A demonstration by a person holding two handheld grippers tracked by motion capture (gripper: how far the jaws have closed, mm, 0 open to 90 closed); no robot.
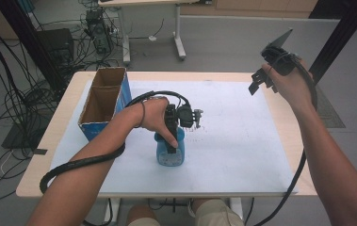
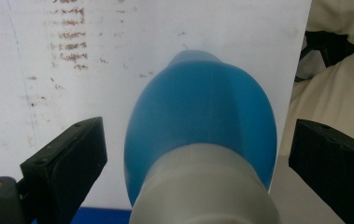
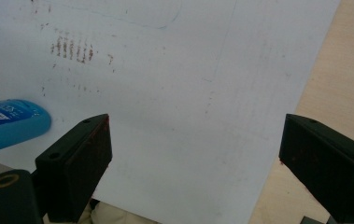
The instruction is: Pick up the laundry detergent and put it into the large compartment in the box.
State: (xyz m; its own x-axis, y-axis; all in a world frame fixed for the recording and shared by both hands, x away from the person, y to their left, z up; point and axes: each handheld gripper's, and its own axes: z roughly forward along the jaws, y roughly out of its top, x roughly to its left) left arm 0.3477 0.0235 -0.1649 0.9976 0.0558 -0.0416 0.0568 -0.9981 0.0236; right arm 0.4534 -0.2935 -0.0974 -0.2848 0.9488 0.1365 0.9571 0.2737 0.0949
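Blue bottle (image 2: 202,116) is lying on the white sheet (image 1: 232,132), centred between the left gripper (image 2: 198,158)'s spread jaws, lining up for a grab; the right gripper (image 3: 193,168) is hovering aside, released.

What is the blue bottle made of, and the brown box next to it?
The blue bottle looks like smooth plastic with a soft sheen and a pale grey cap end. The box seems to be cardboard: dull brown inside, thin bent walls, blue printed outside.

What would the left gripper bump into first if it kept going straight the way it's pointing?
The blue bottle: it lies right between the open jaws of the left gripper, cap end nearest. Behind it is the white sheet.
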